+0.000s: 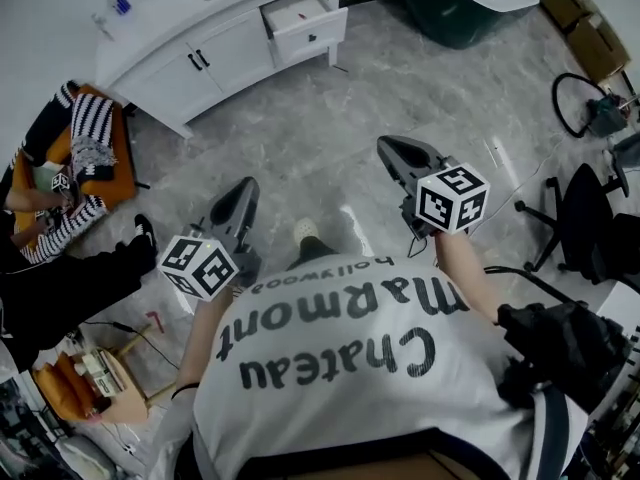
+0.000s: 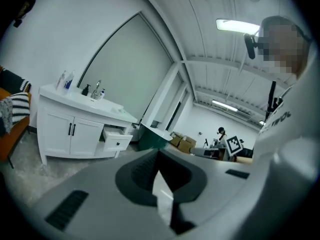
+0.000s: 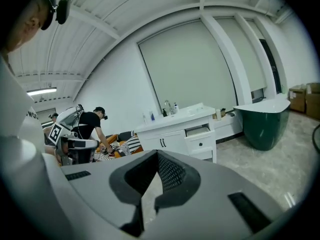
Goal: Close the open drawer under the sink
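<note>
Drawer [image 1: 310, 34]: pulled out of the white vanity [image 1: 180, 68] at 12 o'clock, well apart from both tools.
Left hand-held gripper [image 1: 243, 190] and right hand-held gripper [image 1: 392, 150]: jaws together, nothing between them.
Hazards, as I judge them: an off-centre push skews the drawer, a hard shove slams it, and closed tips could slip off the front.

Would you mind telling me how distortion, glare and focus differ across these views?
Head view: even light, sharp, a pale glare streak on the floor. Left gripper view: strong fisheye, dark corners, ceiling light blown out, left gripper soft up close. Right gripper view: same fisheye and dark corners, vanity fairly sharp, right gripper soft.
</note>
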A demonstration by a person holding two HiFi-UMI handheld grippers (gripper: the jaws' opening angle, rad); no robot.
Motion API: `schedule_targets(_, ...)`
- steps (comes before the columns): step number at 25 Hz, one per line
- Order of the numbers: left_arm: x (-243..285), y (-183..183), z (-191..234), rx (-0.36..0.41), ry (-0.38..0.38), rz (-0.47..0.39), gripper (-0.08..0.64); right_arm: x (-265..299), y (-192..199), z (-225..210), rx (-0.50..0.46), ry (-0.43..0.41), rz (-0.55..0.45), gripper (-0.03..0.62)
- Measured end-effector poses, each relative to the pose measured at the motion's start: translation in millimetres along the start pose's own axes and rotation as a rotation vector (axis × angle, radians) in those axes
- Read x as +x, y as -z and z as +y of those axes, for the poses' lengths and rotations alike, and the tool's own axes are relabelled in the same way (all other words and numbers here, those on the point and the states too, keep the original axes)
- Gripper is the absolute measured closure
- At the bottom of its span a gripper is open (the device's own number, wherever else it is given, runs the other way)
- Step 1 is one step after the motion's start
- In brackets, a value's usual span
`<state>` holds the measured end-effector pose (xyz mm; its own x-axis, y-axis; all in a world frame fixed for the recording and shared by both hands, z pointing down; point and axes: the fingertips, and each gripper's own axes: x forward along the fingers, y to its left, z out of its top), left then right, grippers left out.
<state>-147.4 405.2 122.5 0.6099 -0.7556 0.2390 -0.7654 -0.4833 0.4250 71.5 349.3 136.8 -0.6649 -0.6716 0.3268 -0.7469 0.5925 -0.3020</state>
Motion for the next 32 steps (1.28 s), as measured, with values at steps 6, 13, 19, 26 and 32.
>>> schedule_targets(6,21,-33,56,0.002,0.053,0.017,0.552,63,-32,3,0.001,0.03,-0.031,0.584)
schedule_targets(13,36,-54,96,-0.016,0.09,0.003,0.552,102,-35,4,-0.015,0.07,-0.013,0.584)
schedule_targets(19,42,-55,115,-0.046,0.135,0.04,0.552,100,-36,-7,0.0,0.144,-0.002,0.584)
schedule_targets(26,53,-54,131,-0.051,0.111,0.075,0.552,104,-45,-19,0.091,0.191,0.002,0.584)
schedule_targets(32,52,-65,129,-0.048,0.107,0.059,0.552,121,-58,-16,0.07,0.174,-0.002,0.584)
